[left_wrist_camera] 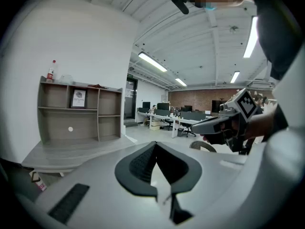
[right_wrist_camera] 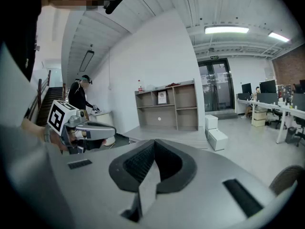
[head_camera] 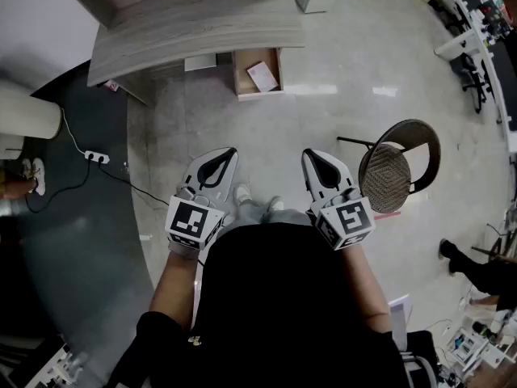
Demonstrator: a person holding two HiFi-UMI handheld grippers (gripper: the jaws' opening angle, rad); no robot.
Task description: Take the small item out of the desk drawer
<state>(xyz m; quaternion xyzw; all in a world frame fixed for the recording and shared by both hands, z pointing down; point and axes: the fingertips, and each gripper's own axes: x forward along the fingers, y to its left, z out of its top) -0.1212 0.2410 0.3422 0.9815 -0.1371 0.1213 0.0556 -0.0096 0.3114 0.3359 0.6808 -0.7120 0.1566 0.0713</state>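
Desk [head_camera: 194,31]. An open drawer [head_camera: 246,85] juts from the desk's near edge. The left gripper [head_camera: 229,153] and right gripper [head_camera: 310,154] are held well short of the desk, both with jaws closed and empty. The item [head_camera: 262,76] lies flat in the drawer. It is probably a light, thin packet or card, best pinched at a raised edge.

A glossy pale floor [head_camera: 363,71] fills the room. A grey wood desk [head_camera: 194,31] stands at 11 o'clock, a round woven chair [head_camera: 400,166] at 3 o'clock, dark carpet [head_camera: 73,241] at 9 o'clock. Strip lights [left_wrist_camera: 152,62] line the white ceiling [left_wrist_camera: 157,18].
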